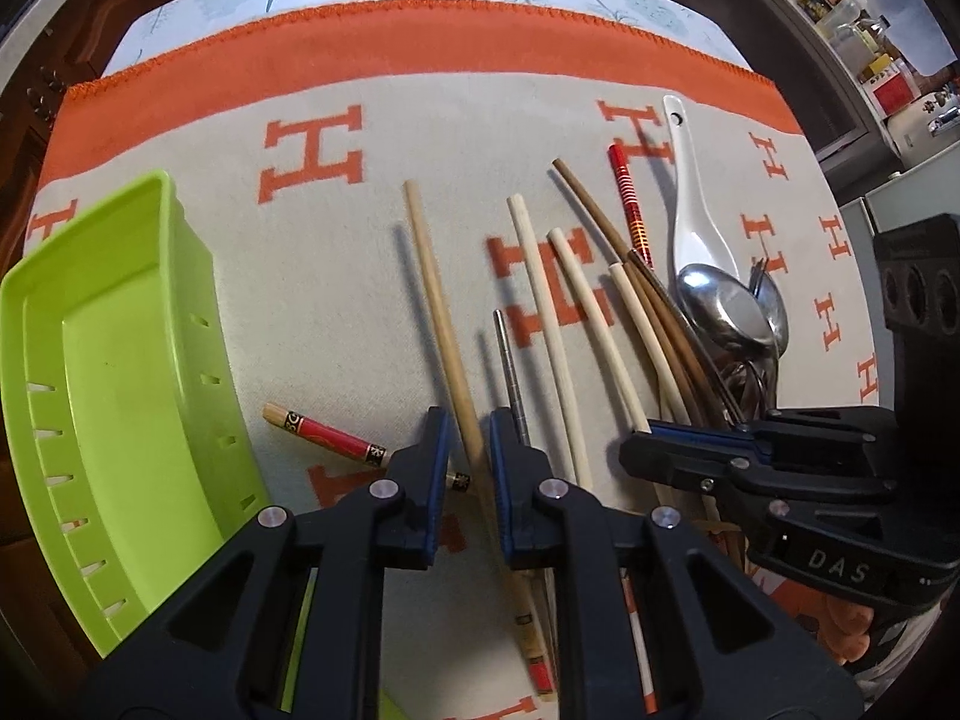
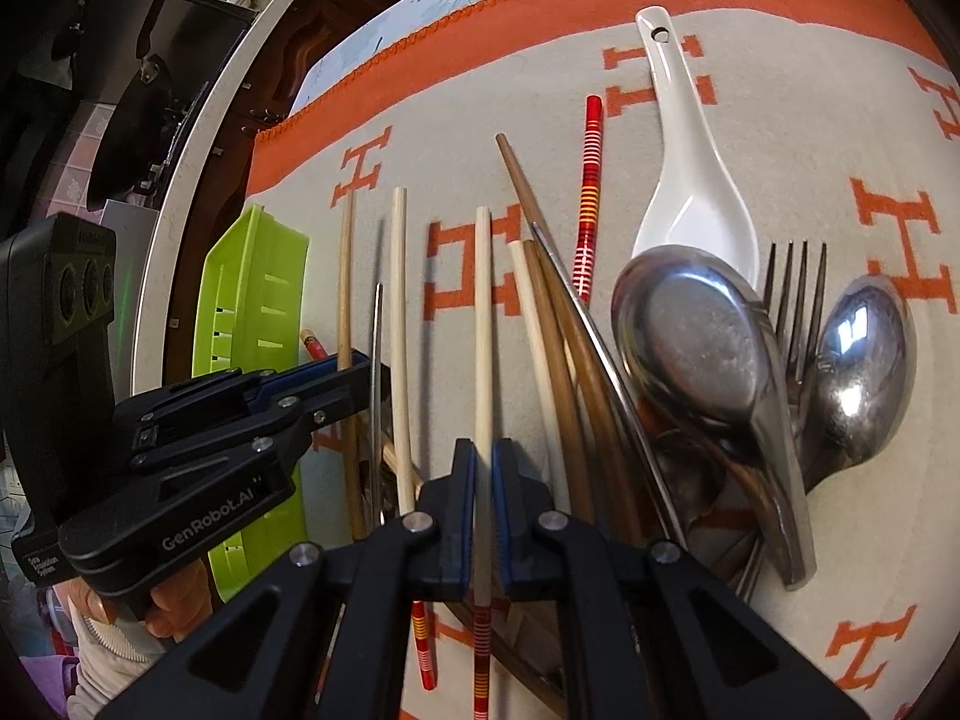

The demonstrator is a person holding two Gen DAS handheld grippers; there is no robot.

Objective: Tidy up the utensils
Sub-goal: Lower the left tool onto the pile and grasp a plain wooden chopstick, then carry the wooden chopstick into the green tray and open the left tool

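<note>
My left gripper (image 1: pixel 470 420) is shut on a tan bamboo chopstick (image 1: pixel 429 276) that crosses its pads at a slant; the chopstick casts a shadow on the cloth. My right gripper (image 2: pixel 483 450) is shut on a cream chopstick (image 2: pixel 483 312) with a red-striped end. Seen from the side, the left gripper (image 2: pixel 366 372) and the right gripper (image 1: pixel 630 444) sit close together. The pile holds more cream and brown chopsticks (image 2: pixel 522 186), a metal chopstick (image 1: pixel 507 360), a red striped chopstick (image 2: pixel 591 180), a white ceramic spoon (image 2: pixel 684 138), two metal spoons (image 2: pixel 690 330) and a fork (image 2: pixel 798 276).
An empty lime-green slotted tray (image 1: pixel 108 330) lies on the left of the grey and orange cloth (image 1: pixel 336 312), also seen as the tray (image 2: pixel 252 276). A red patterned chopstick (image 1: pixel 324 435) lies between tray and left gripper. Shelves with bottles (image 1: pixel 852 18) stand beyond the table's right edge.
</note>
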